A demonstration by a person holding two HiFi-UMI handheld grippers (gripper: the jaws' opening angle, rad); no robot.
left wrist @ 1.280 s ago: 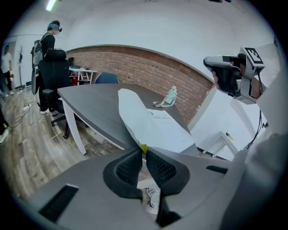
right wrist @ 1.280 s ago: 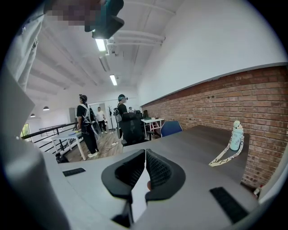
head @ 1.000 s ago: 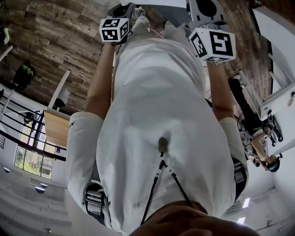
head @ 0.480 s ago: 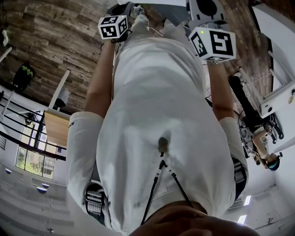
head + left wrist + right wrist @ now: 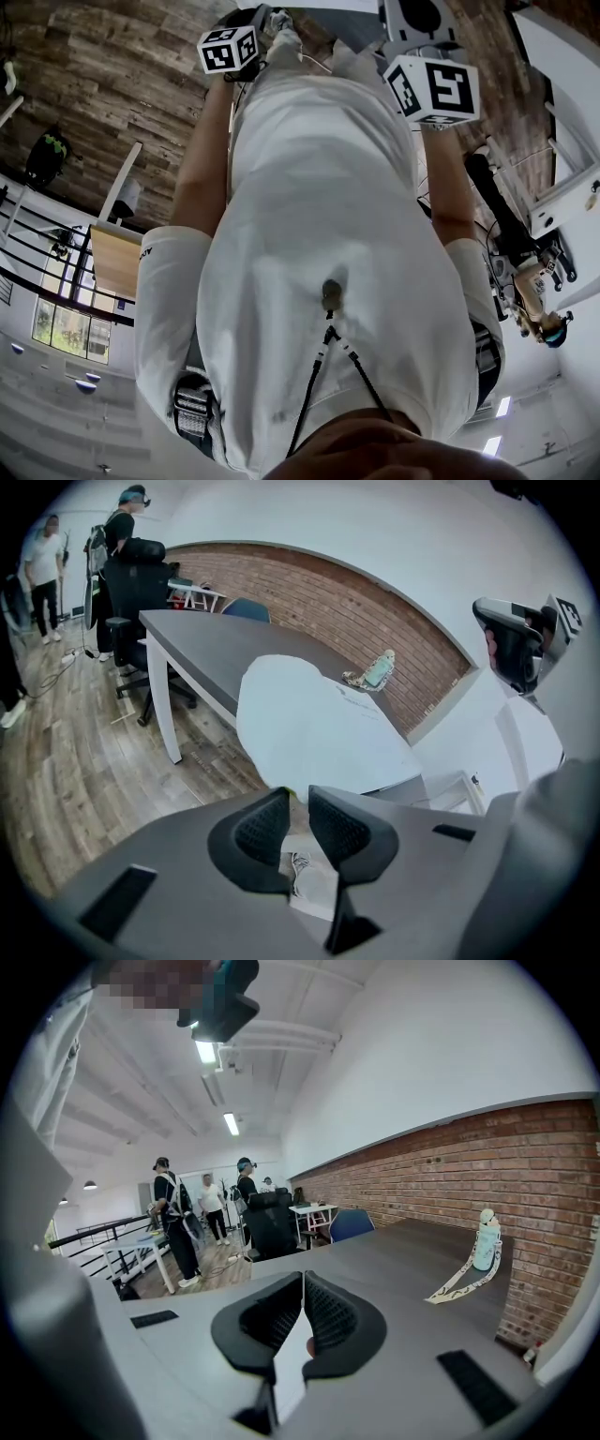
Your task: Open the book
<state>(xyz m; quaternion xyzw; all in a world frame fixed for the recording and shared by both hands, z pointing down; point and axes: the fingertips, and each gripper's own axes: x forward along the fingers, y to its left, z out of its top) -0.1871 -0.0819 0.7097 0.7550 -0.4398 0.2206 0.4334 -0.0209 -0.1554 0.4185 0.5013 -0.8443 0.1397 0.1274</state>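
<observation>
In the left gripper view a broad white surface (image 5: 309, 728) with faint print near its far edge lies over the near end of the dark table (image 5: 206, 644); it looks like a page or cover of the book. My left gripper (image 5: 298, 819) points down at its near edge. Its jaws are opening, with a clear gap and nothing pressed between the pads. My right gripper (image 5: 303, 1288) is held higher, over the table, its tips touching and nothing seen between them. The head view shows only the marker cubes, left (image 5: 230, 49) and right (image 5: 433, 89), above my white shirt.
A pale bottle with a patterned lanyard (image 5: 485, 1239) stands by the brick wall at the table's far side. A black office chair (image 5: 131, 583) sits at the table's far end. Several people (image 5: 173, 1213) stand on the wooden floor beyond.
In the head view the left marker cube has shifted slightly toward the picture's top. The right cube has stayed where it was.
</observation>
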